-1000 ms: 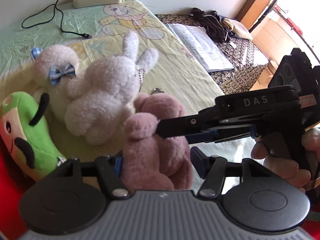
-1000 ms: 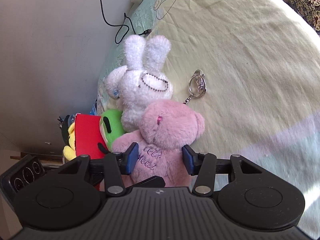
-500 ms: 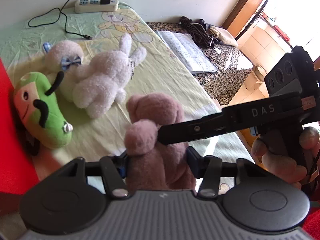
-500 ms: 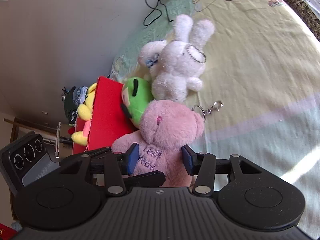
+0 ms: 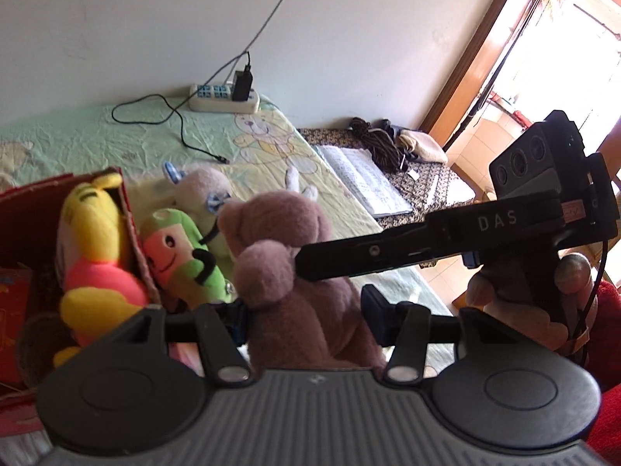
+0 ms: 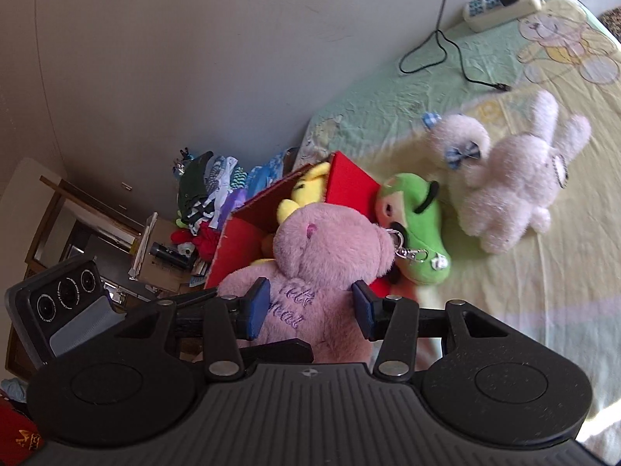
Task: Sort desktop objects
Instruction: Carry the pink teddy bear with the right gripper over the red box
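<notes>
Both grippers hold the pink teddy bear (image 6: 326, 268) in the air, above the near side of the bed (image 6: 562, 279) and just beside the open red box (image 6: 347, 184). The right gripper (image 6: 308, 306) has its blue pads (image 6: 256, 308) pressed into the bear's body on either side of the purple stitched lettering. In the left wrist view the left gripper (image 5: 306, 320) sits at the bear's lower body: its left pad is buried in the fur, while whether the right pad (image 5: 374, 316) touches the fur cannot be told. The right gripper's black finger reaches in from the right edge and presses the bear near its ear, with a hand (image 5: 516, 303) around the handle.

A keyring clip (image 6: 411, 252) hangs from the bear's head. Inside the box lies a yellow plush (image 5: 97, 256). A green plush (image 6: 417, 233) leans against the box's outer wall, and a white rabbit plush (image 6: 512, 178) lies on the sheet just beyond it. At the far edge of the bed, by the wall, sits a power strip (image 5: 225, 99) with a black charger plugged in
</notes>
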The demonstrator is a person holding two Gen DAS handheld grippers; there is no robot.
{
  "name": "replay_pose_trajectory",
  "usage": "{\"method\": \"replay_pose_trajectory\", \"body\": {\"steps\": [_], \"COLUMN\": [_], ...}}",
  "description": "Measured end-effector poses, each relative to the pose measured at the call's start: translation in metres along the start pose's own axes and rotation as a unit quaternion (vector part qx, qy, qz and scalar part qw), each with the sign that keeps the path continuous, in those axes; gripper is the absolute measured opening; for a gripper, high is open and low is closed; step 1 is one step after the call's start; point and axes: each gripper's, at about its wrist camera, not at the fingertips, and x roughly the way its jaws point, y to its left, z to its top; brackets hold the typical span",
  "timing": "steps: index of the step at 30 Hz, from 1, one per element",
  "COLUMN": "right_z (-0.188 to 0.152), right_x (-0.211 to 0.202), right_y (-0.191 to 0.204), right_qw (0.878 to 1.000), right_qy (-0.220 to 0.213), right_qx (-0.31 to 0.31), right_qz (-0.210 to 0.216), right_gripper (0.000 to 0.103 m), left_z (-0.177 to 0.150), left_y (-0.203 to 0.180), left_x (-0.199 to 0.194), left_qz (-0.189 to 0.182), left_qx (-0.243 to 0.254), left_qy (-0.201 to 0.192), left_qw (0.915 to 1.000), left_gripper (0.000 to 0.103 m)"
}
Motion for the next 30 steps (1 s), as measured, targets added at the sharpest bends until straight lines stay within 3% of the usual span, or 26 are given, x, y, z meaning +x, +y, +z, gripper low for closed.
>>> {"method": "replay_pose_trajectory", "body": {"steps": [10,14,20,30], "right_z": [0.014,0.016,0.018,0.012], "right_x": [0.05,0.081,0.123,0.161], "right_y": [0.085,0.106,0.115,0.104], "right_qw": [0.996,0.994,0.992,0.988], "right_qy": [-0.044,-0.056,-0.062,-0.053], "right_qx": [-0.061,-0.085,-0.105,-0.117], "right_qz": [0.041,0.043,0.017,-0.086], "right_gripper": [0.048,0.047,0.043,0.034], "left_z": [0.014,0.015,0.01,-0.008], "left_y": [0.055,0.08,0.119,0.166], "left_x": [-0.093,-0.111,-0.105,-0.052], "left_qz": [0.019,0.04,0.064,0.04], "left_qx": [0.043,0.059,0.064,0.021], "left_qy": [-0.074,-0.088,-0.081,-0.042], "left_qw": [0.9962,0.9936,0.9927,0.9981], "left_gripper": [0.053,0.053,0.054,0.054]}}
